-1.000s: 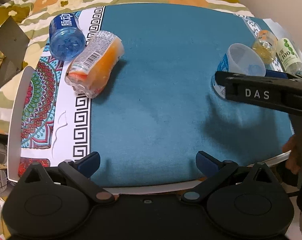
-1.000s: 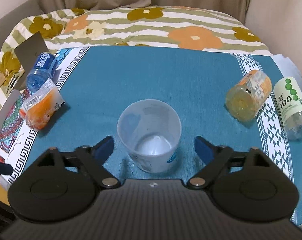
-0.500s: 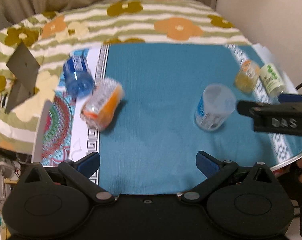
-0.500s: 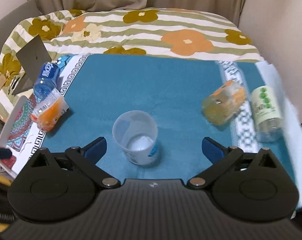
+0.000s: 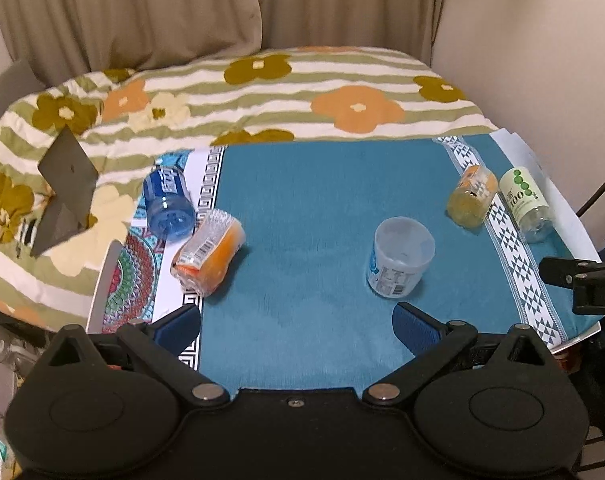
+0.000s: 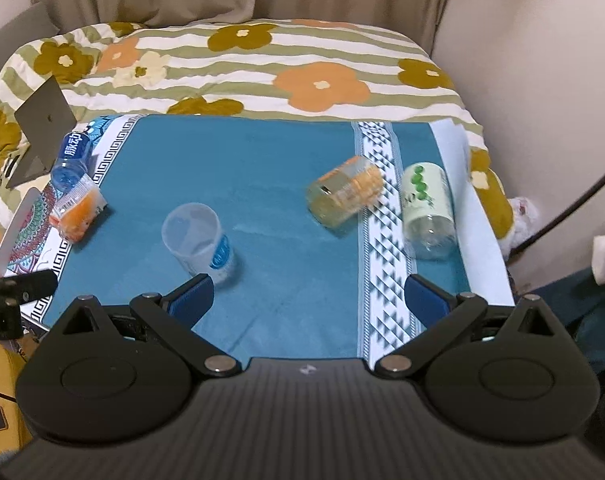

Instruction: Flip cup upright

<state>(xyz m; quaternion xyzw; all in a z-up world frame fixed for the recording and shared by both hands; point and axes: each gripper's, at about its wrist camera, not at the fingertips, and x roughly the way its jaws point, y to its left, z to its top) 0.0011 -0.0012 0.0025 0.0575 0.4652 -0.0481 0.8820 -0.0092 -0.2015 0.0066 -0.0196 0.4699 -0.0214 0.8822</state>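
A translucent plastic cup (image 5: 400,258) with a blue and white label stands upright, mouth up, on the teal mat (image 5: 322,208). It also shows in the right wrist view (image 6: 198,236). My left gripper (image 5: 298,326) is open and empty, held back near the mat's front edge, with the cup ahead to the right. My right gripper (image 6: 308,296) is open and empty, with the cup just ahead of its left finger. Neither gripper touches the cup.
Bottles lie on their sides: a blue one (image 5: 168,204) and an orange one (image 5: 210,256) at the left, a yellow-orange one (image 5: 472,196) and a white-green one (image 5: 526,204) at the right. A floral blanket (image 5: 262,92) lies behind the mat. A grey card (image 5: 64,192) stands at the left.
Both grippers have pulled back and up from the mat. The right gripper has shifted right, leaving the cup standing upright to its left.
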